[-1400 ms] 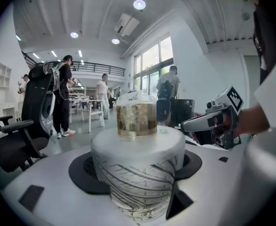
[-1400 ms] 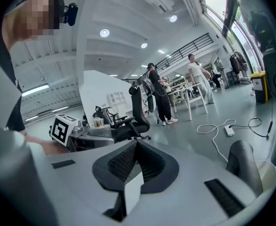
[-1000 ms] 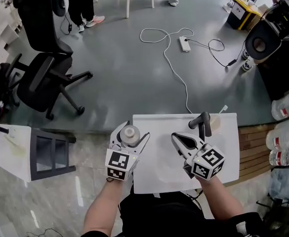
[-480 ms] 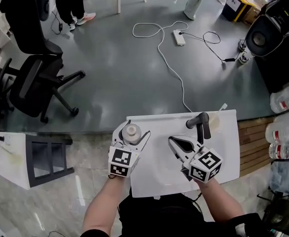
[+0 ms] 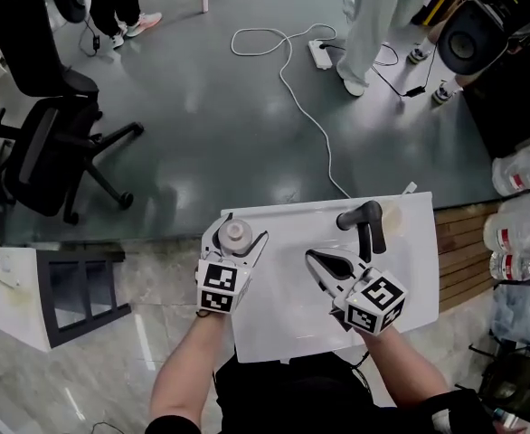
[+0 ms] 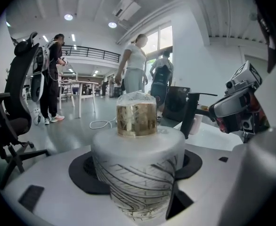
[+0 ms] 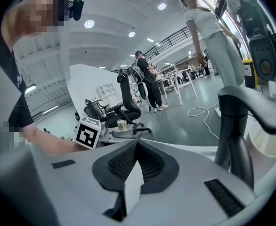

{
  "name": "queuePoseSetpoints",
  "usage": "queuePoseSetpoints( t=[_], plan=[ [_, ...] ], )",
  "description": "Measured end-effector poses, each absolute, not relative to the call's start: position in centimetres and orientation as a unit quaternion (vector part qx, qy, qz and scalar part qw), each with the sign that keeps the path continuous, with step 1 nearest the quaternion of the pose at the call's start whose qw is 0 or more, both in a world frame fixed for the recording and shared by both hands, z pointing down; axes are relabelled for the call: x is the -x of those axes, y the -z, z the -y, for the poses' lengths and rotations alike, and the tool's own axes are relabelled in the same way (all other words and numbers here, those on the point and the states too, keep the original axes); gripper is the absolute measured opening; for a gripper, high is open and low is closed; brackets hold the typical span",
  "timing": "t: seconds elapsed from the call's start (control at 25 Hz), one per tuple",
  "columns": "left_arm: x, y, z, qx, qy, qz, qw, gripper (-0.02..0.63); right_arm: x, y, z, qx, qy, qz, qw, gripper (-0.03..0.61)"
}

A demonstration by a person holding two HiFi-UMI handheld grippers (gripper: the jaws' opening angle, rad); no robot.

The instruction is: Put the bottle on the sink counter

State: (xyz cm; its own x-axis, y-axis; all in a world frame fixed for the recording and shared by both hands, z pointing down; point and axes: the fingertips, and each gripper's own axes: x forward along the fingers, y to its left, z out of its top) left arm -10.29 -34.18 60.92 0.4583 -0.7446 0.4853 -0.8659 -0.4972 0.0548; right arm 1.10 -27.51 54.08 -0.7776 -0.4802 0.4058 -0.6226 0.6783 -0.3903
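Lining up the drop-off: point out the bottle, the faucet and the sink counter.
bottle (image 5: 236, 233), head view, on its cap.
faucet (image 5: 366, 233), head view, on its upright stem.
sink counter (image 5: 279, 319), head view, on bare white surface.

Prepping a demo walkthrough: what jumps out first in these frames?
The left claw is shut on a white bottle with an amber top, over the left edge of the white sink counter. Beside it, the right claw is shut and empty, near the black faucet. A person stands beyond the counter.
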Motion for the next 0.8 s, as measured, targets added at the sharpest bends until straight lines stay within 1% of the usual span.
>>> queuePoseSetpoints(
  t=[0.24, 0.8],
  plan=[
    [10.4, -63.4, 34.5, -0.84, -0.209, 0.475, 0.156, 0.35, -1.1, -55.2, 27.2, -0.305, -0.263, 0.903, 0.149, 0.015],
    [11.1, -65.6, 35.8, -0.823, -0.204, 0.504, 0.164, 0.35, 0.8, -56.4, 26.7, -0.286, -0.269, 0.905, 0.165, 0.015]
  ],
)
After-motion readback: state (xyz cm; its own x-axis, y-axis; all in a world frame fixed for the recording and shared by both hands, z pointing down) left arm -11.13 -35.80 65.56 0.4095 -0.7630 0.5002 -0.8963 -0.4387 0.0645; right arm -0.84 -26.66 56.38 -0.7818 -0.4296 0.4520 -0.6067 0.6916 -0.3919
